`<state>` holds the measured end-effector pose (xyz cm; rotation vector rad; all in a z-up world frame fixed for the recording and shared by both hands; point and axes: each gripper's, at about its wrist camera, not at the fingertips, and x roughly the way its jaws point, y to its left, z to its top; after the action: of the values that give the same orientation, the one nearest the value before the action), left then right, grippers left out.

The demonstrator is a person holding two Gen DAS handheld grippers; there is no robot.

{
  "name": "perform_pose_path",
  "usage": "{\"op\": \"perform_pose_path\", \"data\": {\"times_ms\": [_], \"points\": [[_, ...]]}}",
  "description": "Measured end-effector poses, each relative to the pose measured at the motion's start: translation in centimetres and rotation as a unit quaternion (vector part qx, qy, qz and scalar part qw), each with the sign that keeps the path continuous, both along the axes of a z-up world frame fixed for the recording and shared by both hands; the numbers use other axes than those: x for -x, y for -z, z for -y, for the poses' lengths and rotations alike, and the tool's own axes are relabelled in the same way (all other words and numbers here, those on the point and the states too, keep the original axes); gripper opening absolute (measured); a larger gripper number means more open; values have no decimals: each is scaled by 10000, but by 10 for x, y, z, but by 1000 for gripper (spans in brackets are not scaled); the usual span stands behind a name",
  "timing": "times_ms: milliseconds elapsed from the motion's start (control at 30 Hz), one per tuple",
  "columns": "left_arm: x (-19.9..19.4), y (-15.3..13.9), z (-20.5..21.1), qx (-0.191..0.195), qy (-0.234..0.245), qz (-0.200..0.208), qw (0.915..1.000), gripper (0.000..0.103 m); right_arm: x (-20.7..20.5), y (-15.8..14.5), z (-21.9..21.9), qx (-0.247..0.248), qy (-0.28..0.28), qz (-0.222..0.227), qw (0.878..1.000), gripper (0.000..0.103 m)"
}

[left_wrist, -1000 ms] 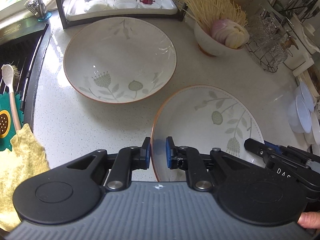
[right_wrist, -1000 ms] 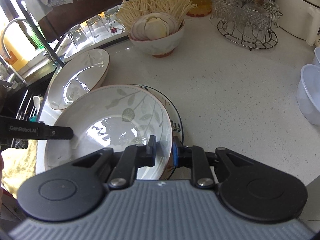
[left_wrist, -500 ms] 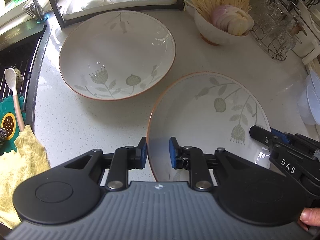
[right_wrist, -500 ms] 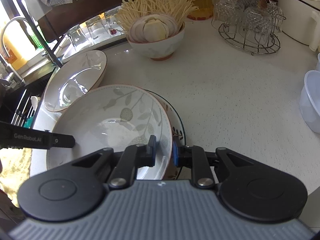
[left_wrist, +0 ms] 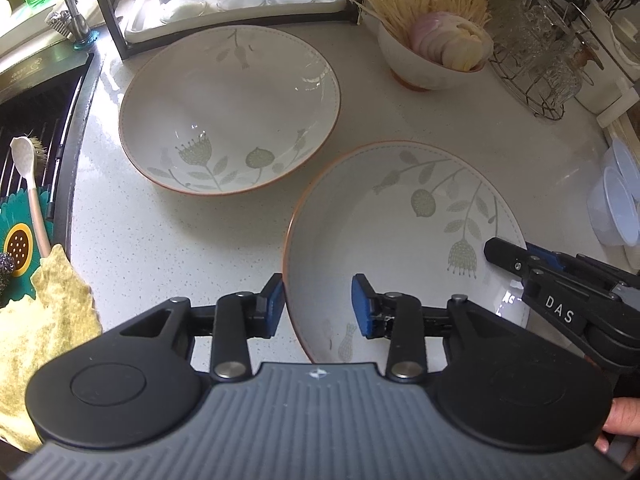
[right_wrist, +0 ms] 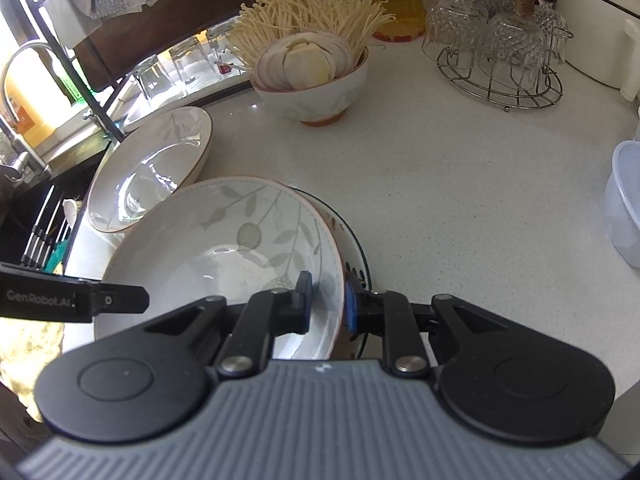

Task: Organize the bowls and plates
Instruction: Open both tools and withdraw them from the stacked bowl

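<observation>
Ceramic bowl (right_wrist: 224, 264) sat atop a dark-rimmed plate (right_wrist: 356, 248), evidently for stacking; the right gripper (right_wrist: 326, 302) clenched its rim while the left gripper (left_wrist: 318, 306) was opening, rim between its pads.

patterned plate (right_wrist: 357, 240) mostly hidden under bowl (right_wrist: 224, 248)

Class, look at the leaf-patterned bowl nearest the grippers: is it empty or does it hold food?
Empty. The leaf-patterned bowl shows only its bare glazed inside and printed pattern in both views, unlike the small bowl behind, which is piled with mushrooms.
</observation>
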<state>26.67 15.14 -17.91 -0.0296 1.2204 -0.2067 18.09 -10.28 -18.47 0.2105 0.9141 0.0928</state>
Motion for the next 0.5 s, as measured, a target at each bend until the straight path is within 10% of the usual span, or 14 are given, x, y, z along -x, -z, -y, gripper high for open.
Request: {"op": "perform_pose_path", "data": {"times_ms": [500], "points": [[18, -19, -4, 387, -57, 234, 9990, 45, 3, -13, 10, -57, 371, -161, 9992, 21]]}}
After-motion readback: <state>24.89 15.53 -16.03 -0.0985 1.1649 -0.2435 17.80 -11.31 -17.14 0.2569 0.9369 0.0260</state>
